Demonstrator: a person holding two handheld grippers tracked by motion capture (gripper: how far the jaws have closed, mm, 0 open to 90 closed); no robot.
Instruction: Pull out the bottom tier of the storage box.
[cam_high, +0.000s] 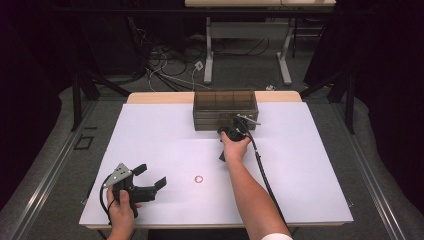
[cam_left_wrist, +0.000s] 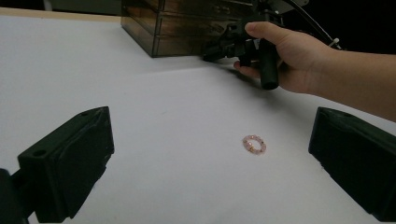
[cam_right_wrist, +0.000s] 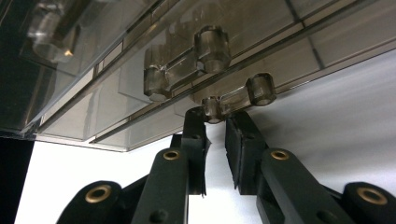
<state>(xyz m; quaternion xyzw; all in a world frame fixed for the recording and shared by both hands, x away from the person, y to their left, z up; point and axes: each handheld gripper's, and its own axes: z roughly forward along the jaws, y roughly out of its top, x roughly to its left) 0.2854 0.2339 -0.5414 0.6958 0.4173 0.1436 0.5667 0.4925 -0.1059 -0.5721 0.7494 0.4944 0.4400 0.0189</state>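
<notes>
The drawer box (cam_high: 225, 109) stands at the 12 o'clock edge of the white table (cam_high: 150, 140). It is a smoked, transparent plastic unit with stacked drawers, each fronted by a small clear handle. The right gripper (cam_right_wrist: 215, 120) is at the lowest drawer's handle (cam_right_wrist: 236, 99), at the box's 5 o'clock corner in the high view. Its jaws are nearly together, with one knob of the handle between the tips; whether the pads already press on it cannot be told.

The plastic is judged rigid, light and smooth. The handle is small and likely brittle, so the hold belongs squarely on it, with a straight pull toward 6 o'clock. An empty box may slide with the drawer.

The left gripper (cam_high: 148, 177) rests spread at 7 o'clock, holding nothing. A bead ring (cam_high: 199, 178) lies at 3 o'clock of it, untouched.
</notes>
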